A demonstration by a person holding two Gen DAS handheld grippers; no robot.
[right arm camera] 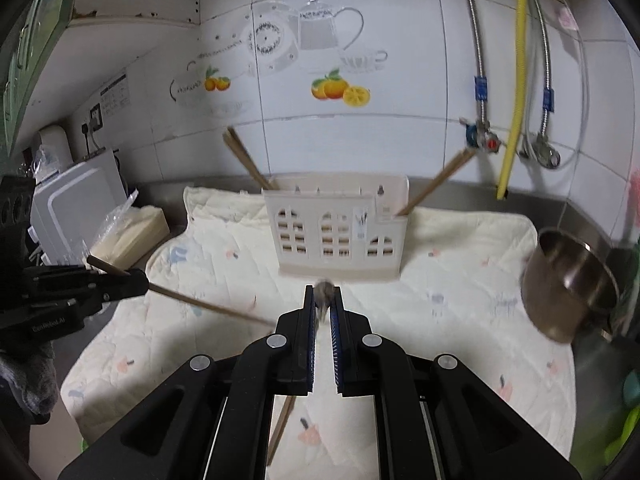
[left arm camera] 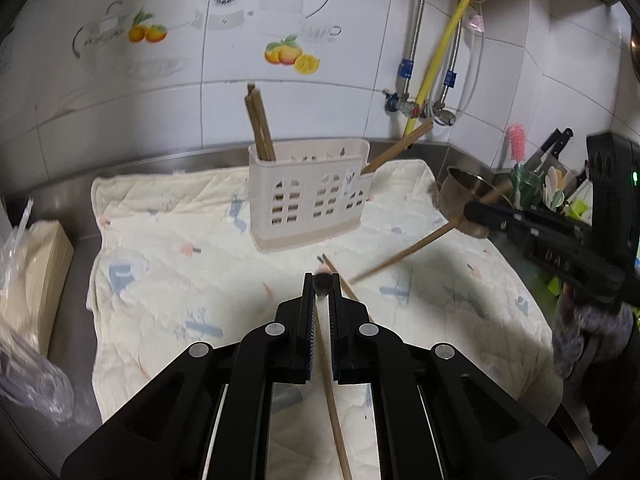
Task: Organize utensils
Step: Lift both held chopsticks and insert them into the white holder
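Observation:
A beige plastic utensil caddy (left arm camera: 308, 196) (right arm camera: 336, 232) stands on a quilted cloth (left arm camera: 180, 260) (right arm camera: 460, 280). Wooden chopsticks lean out of its left end (left arm camera: 260, 124) and its right end (left arm camera: 400, 148). My left gripper (left arm camera: 322, 280) (right arm camera: 142, 280) is shut on one wooden chopstick (left arm camera: 332, 400) (right arm camera: 208, 306), held above the cloth. My right gripper (right arm camera: 324, 290) (left arm camera: 472, 210) is shut on another chopstick (left arm camera: 400, 256) (right arm camera: 284, 428), also in the air, to the right of the caddy. A further chopstick (left arm camera: 329, 263) lies on the cloth just past my left fingertips.
A steel pot (left arm camera: 464, 188) (right arm camera: 568, 284) sits at the cloth's right edge. Knives and a pink brush (left arm camera: 516, 144) stand beyond it. A wrapped paper pack (left arm camera: 36, 264) (right arm camera: 128, 232) lies at the left. Pipes and a yellow hose (left arm camera: 448, 40) run down the tiled wall.

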